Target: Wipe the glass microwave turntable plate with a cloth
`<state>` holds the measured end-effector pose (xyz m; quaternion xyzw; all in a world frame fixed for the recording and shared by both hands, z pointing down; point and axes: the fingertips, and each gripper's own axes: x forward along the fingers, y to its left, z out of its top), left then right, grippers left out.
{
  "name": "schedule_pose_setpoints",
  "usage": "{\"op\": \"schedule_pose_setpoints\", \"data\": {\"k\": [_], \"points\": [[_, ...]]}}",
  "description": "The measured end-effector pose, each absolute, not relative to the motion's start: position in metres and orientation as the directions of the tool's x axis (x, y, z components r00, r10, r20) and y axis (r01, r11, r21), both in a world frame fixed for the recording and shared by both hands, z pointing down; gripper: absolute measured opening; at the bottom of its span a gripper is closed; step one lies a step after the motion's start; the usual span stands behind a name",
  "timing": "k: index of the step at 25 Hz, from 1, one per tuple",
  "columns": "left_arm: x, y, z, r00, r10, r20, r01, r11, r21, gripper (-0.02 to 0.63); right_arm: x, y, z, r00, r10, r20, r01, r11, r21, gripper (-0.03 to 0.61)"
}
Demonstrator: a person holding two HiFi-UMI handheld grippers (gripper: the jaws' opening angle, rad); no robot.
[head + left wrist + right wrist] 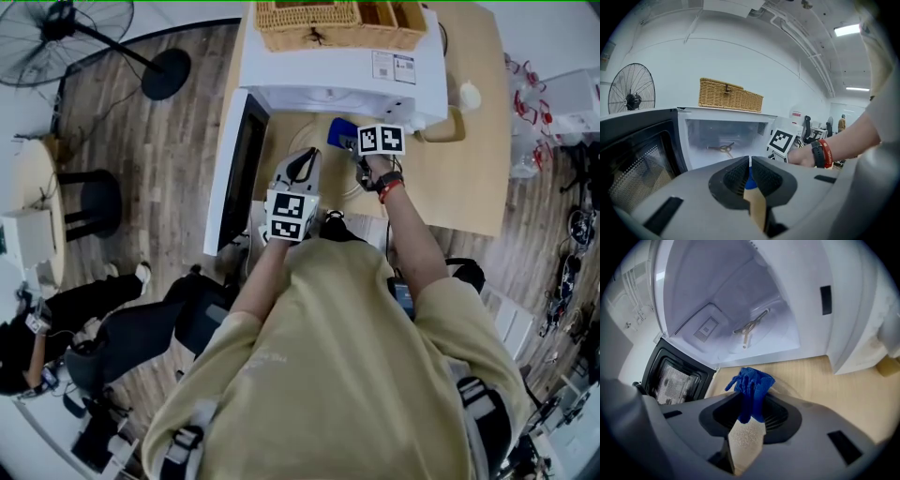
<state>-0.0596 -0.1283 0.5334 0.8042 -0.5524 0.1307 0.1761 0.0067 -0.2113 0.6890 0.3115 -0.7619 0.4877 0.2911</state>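
Plate point(789, 387) is out of the microwave point(328, 94) and sits over the counter point(834, 394) just before the open door; only a faint glass edge shows. Left gripper point(750, 174): jaws pinched nearly together, apparently on the plate's rim. Right gripper point(751, 404): jaws clamped on a blue cloth point(752, 383) at the plate. Wiping looks under way, but how much is cleaned cannot be judged.

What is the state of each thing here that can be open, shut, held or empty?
Microwave door: open.
Microwave cavity: no plate inside, turntable support bare.
Blue cloth: clamped in right gripper.
Left gripper: shut, apparently on the glass plate rim.
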Motion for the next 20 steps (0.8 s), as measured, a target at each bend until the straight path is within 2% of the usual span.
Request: {"op": "schedule_pose_setpoints", "data": {"k": [11, 20], "points": [[-0.041, -0.133, 0.531, 0.389, -0.833, 0.393, -0.921, -0.365, 0.139, 0.034, 0.060, -0.215, 0.686, -0.570, -0.255, 0.781, -0.818, 0.265, -0.511, 0.143], [-0.041, -0.128, 0.531, 0.389, -0.832, 0.395, -0.921, -0.368, 0.132, 0.034, 0.068, -0.212, 0.683, -0.577, -0.277, 0.768, -0.816, 0.235, -0.528, 0.140]]}}
